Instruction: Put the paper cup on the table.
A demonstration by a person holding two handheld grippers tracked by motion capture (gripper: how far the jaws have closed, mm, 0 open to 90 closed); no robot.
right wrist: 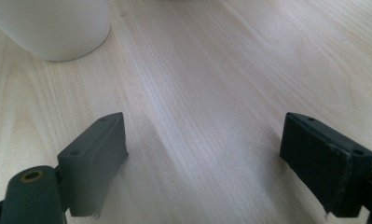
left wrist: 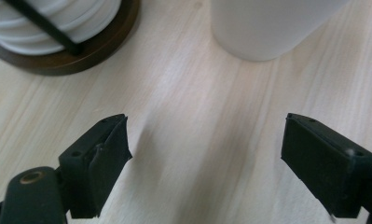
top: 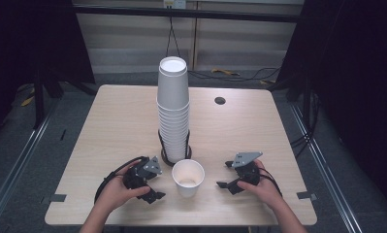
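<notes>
Both the left claw (top: 154, 183) and right claw (top: 227, 174) gape wide, holding nothing. Between them stands a single cup (top: 188, 177). In the gripper views its rim is cut off.

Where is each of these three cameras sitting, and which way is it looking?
High view: above the person's side, looking forward and down at the table, cup stack, single cup; forearms, left gripper, right gripper show.
Left gripper view: rides the left gripper, looking along its open jaws toward the cup and stack base.
Right gripper view: rides the right gripper, jaws open, facing the cup.
All three share the single cup.
</notes>
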